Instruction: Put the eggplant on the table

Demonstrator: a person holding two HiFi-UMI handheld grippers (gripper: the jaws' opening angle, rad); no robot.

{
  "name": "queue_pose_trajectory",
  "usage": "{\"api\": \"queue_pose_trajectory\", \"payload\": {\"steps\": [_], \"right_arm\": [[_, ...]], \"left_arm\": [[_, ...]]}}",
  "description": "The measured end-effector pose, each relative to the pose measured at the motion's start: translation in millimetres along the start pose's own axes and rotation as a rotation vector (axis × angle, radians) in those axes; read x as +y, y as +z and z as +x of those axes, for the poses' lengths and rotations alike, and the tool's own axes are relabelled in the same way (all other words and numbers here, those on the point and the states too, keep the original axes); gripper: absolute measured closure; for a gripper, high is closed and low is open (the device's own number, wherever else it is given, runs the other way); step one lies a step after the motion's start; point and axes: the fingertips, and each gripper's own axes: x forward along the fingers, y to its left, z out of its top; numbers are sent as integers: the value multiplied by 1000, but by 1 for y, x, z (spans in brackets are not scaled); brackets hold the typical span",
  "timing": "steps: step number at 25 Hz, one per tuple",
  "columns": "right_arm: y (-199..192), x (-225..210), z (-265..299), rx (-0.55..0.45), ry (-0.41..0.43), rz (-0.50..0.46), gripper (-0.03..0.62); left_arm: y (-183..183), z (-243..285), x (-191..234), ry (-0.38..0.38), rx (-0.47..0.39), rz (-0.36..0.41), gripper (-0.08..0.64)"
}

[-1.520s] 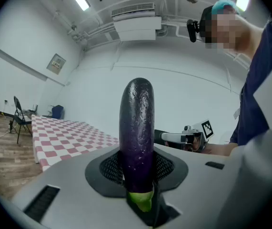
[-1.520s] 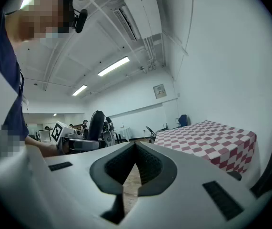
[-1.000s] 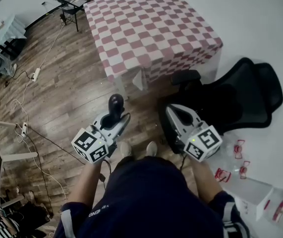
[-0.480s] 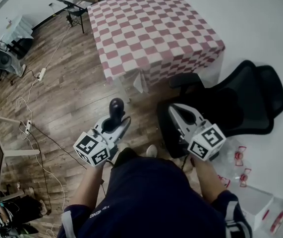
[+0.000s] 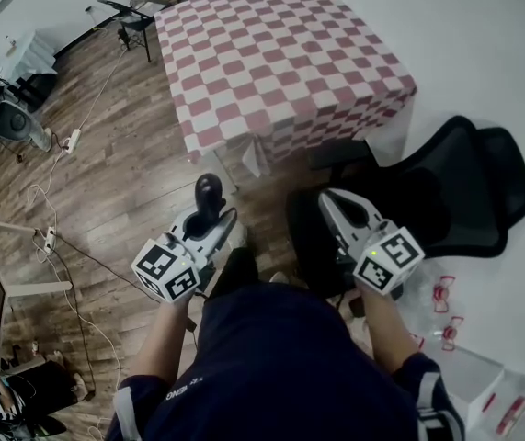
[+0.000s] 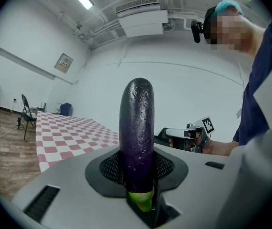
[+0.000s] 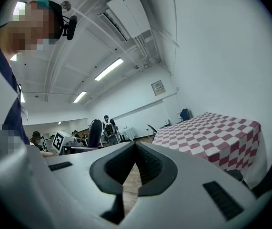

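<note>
My left gripper [image 5: 214,223] pinched the eggplant [image 6: 136,128] upright by its green stem end, over the wood floor [image 5: 124,163], near the checkered table [image 5: 280,53]. My right gripper [image 5: 331,198] was empty, jaw tips pressed together.

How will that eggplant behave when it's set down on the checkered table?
The eggplant stands straight up from the grip without drooping, so it is probably stiff. Its skin looks glossy, maybe slippery. Long and round, it could roll on the table.
</note>
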Motion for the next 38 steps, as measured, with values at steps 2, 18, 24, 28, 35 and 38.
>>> {"api": "queue_pose_trajectory", "payload": {"steps": [2, 18, 24, 28, 35, 38], "right_arm": [[10, -13, 17, 9, -11, 4, 581], [24, -81, 229, 86, -69, 32, 581], [43, -103, 304, 120, -116, 26, 581], [47, -117, 340, 144, -140, 33, 581], [49, -144, 376, 178, -157, 42, 581], [48, -159, 388, 196, -153, 41, 581]], "left_arm": [[12, 14, 17, -11, 6, -6, 431], [54, 102, 219, -101, 50, -32, 431], [75, 120, 301, -120, 68, -51, 431], [81, 137, 341, -131, 92, -59, 431], [84, 171, 386, -132, 144, -42, 431], [84, 188, 401, -128, 167, -29, 431]]}}
